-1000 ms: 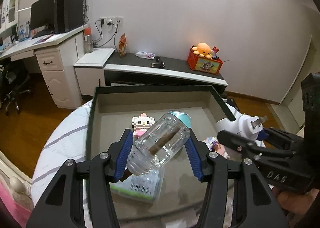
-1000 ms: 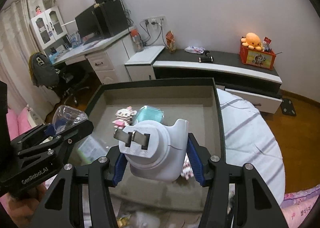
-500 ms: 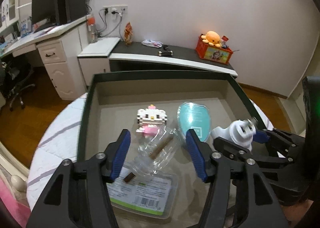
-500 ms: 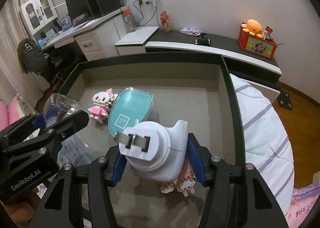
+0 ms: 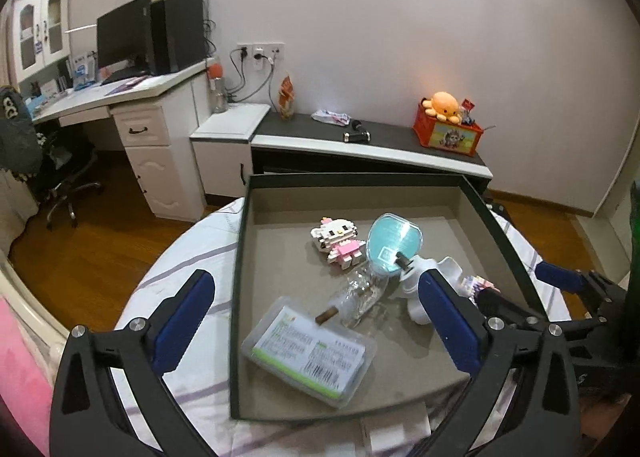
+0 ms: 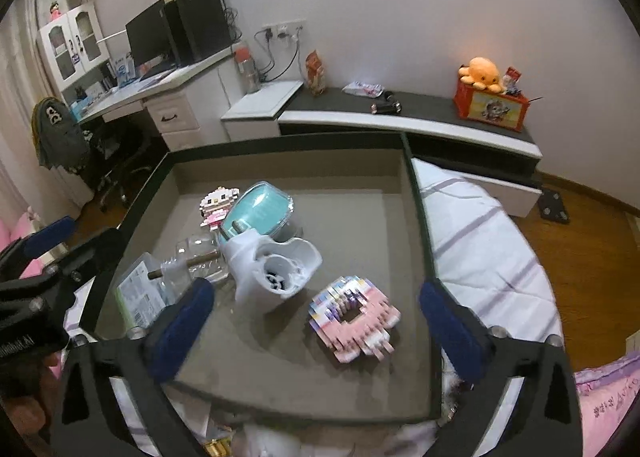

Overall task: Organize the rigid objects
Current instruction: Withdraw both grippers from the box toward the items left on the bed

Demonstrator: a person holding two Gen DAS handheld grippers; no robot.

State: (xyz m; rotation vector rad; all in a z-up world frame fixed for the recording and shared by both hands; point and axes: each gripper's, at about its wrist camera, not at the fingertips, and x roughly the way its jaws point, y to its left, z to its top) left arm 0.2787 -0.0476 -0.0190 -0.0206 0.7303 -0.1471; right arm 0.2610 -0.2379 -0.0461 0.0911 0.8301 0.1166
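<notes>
Left gripper point(image 5: 316, 321): jaws opening wide, nothing clamped between them. Right gripper point(image 6: 316, 321): jaws likewise opening, nothing held.

The tray point(image 6: 416, 193) sits on a striped white bedcover point(image 6: 488, 249) and contains six items. Nearest the left gripper lies one flat labelled case point(image 5: 308, 349). Touching its far edge is one clear jar point(image 5: 362, 295) on its side. Just beside the jar lies one white plug adapter point(image 6: 276, 269), tipped over. One pink brick figure point(image 6: 352, 317) lies right of it, apart. Farther back, one teal container point(image 6: 260, 213) and one white cat brick figure point(image 5: 336, 241) lie side by side. The tray's far and right floor is bare.
</notes>
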